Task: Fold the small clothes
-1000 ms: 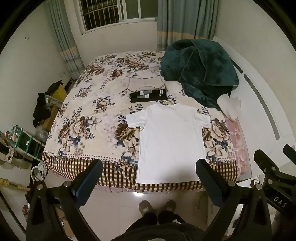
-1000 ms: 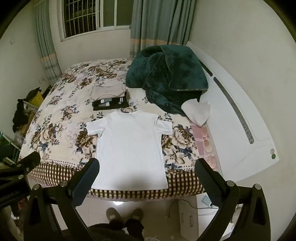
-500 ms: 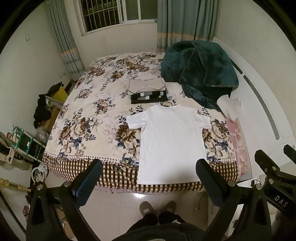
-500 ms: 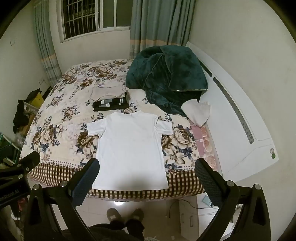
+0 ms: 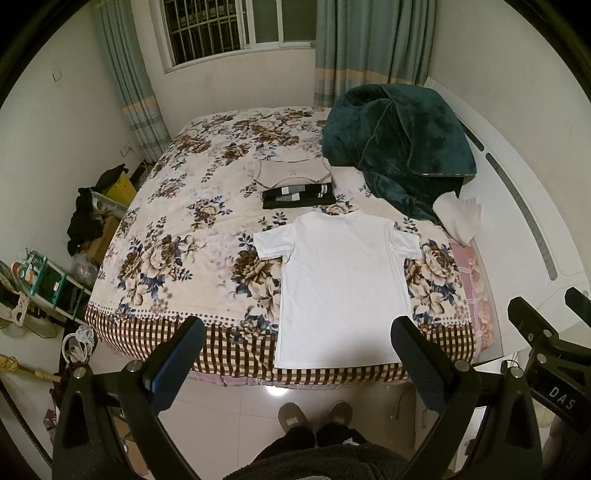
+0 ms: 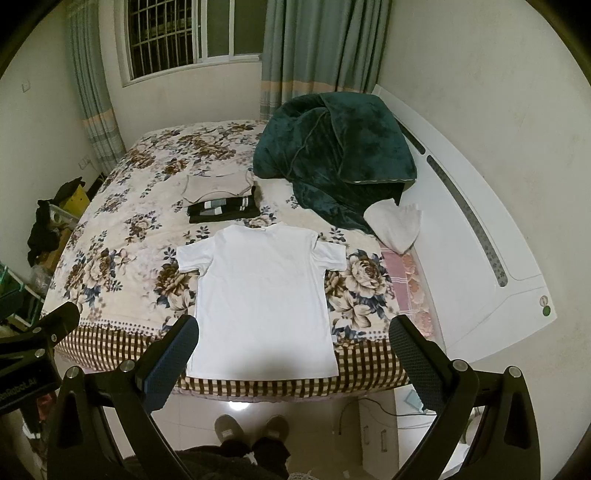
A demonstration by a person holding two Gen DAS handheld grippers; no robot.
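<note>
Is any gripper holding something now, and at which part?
Nothing is held. The left gripper and the right gripper are both open, above the floor in front of the bed, and the white T-shirt lies flat, untouched.

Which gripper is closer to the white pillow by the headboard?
Right, I'd judge. The white pillow lies toward the right gripper's side; the left gripper is held further left of it.

Dim warm indoor light, dark window (image 5: 225, 33), glare spot on floor tiles (image 5: 275, 390), heavy fisheye vignette, sharp focus.
</note>
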